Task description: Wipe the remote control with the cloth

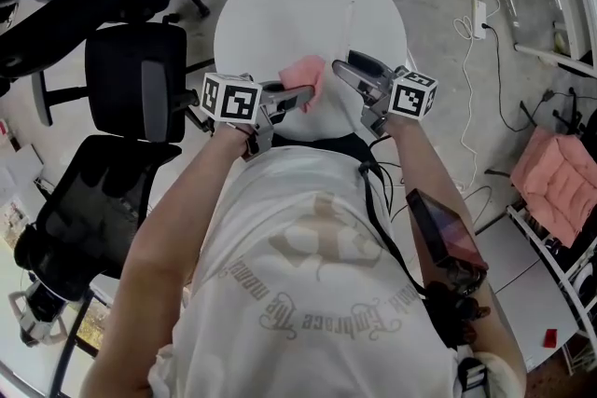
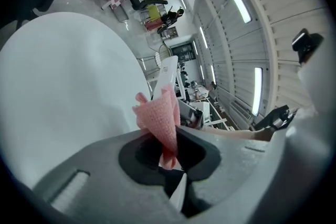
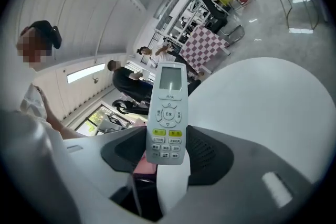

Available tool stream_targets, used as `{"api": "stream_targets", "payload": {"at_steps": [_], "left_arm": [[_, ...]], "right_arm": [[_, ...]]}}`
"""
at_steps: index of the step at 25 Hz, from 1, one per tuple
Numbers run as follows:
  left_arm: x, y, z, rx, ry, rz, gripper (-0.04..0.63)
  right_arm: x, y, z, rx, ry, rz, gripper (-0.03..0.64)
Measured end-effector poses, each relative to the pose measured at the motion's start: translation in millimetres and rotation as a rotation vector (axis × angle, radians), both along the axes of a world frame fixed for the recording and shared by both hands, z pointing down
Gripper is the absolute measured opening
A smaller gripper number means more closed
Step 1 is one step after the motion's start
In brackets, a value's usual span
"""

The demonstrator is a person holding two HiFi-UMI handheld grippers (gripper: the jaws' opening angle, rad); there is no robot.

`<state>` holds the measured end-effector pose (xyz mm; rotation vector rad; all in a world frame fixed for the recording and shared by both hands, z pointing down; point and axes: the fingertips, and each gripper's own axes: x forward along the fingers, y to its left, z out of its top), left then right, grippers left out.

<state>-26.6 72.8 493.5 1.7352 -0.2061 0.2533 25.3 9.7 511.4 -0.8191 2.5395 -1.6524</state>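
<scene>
My right gripper (image 3: 168, 150) is shut on the lower end of a white remote control (image 3: 168, 113), which stands upright with its screen and buttons facing the camera. In the left gripper view the same remote (image 2: 168, 75) shows edge-on behind the cloth. A pink cloth (image 2: 160, 122) is pinched between the jaws of my left gripper (image 2: 164, 138) and sticks up from them. Seen from the head view, both grippers hover over the near edge of the round white table (image 1: 280, 5). There the left gripper (image 1: 300, 94) holds the cloth (image 1: 305, 73) just left of the right gripper (image 1: 349, 70).
Black office chairs (image 1: 135, 79) stand close to the table's left side, with another (image 1: 84, 200) nearer me. A power strip with cables (image 1: 480, 14) lies on the floor to the right. A pink cushioned seat (image 1: 555, 171) and a white rack are at the far right.
</scene>
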Motion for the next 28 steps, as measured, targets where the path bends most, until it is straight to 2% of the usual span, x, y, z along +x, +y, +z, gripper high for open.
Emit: {"api": "stream_targets", "payload": {"at_steps": [5, 11, 15, 18, 22, 25, 28], "left_arm": [[-8, -5, 5, 0.003, -0.054, -0.06, 0.04], [-12, -5, 8, 0.013, -0.119, -0.132, 0.04], [-10, -4, 5, 0.025, -0.148, -0.172, 0.04], [-7, -1, 2, 0.036, -0.164, -0.202, 0.04], [-11, 6, 0, 0.043, -0.187, -0.253, 0.04], [-20, 10, -2, 0.055, -0.21, -0.296, 0.04], [-27, 17, -9, 0.053, -0.195, -0.352, 0.04]], "right_arm": [[19, 1, 46, -0.059, 0.201, -0.037, 0.242], [35, 7, 90, -0.059, 0.519, -0.197, 0.242], [44, 5, 106, -0.044, 0.664, -0.276, 0.242], [56, 5, 115, 0.005, 0.833, -0.354, 0.243], [59, 5, 120, 0.135, 1.031, -0.509, 0.244], [55, 4, 120, 0.186, 1.102, -0.572, 0.246], [52, 9, 121, 0.215, 1.143, -0.604, 0.248]]}}
